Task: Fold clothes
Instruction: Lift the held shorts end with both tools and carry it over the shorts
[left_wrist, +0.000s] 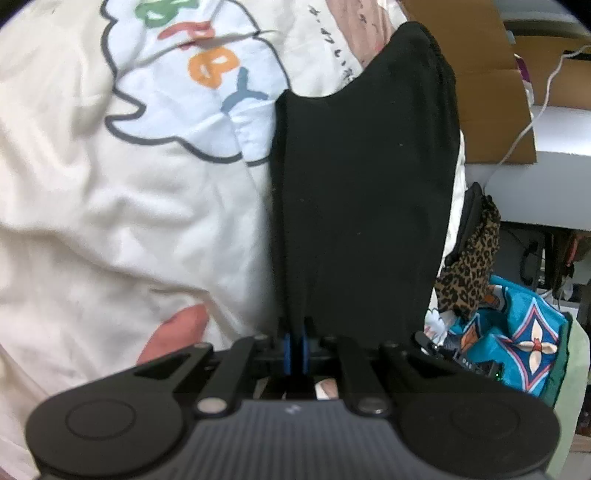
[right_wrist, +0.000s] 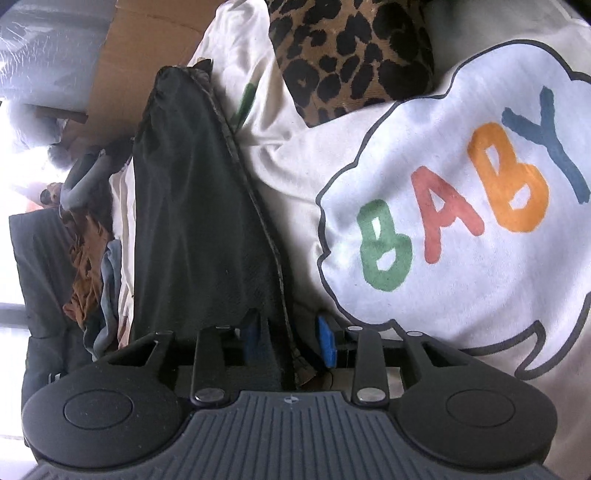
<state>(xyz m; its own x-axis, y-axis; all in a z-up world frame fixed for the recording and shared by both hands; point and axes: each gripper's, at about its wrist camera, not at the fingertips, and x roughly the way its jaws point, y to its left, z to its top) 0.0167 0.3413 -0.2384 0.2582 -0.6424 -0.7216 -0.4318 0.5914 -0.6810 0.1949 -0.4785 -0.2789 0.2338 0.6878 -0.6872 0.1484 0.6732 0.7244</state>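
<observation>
Between both grippers hangs a black garment (left_wrist: 362, 206), its long axis running from near to far in each wrist view, narrowing toward the far end over a cream sheet (left_wrist: 92, 206). At its near end the left gripper (left_wrist: 295, 345) has its blue pads pinched together on a fold of the cloth. With its jaws partway apart, the right gripper (right_wrist: 290, 341) has the garment's seamed edge lying between them, touching the left pad but clear of the right pad (right_wrist: 328, 345). Coloured letters on the sheet read BABY (right_wrist: 469, 199). A leopard-print cloth (right_wrist: 351, 55) lies beyond, and cardboard (left_wrist: 487, 85) stands far right in the left view.
</observation>
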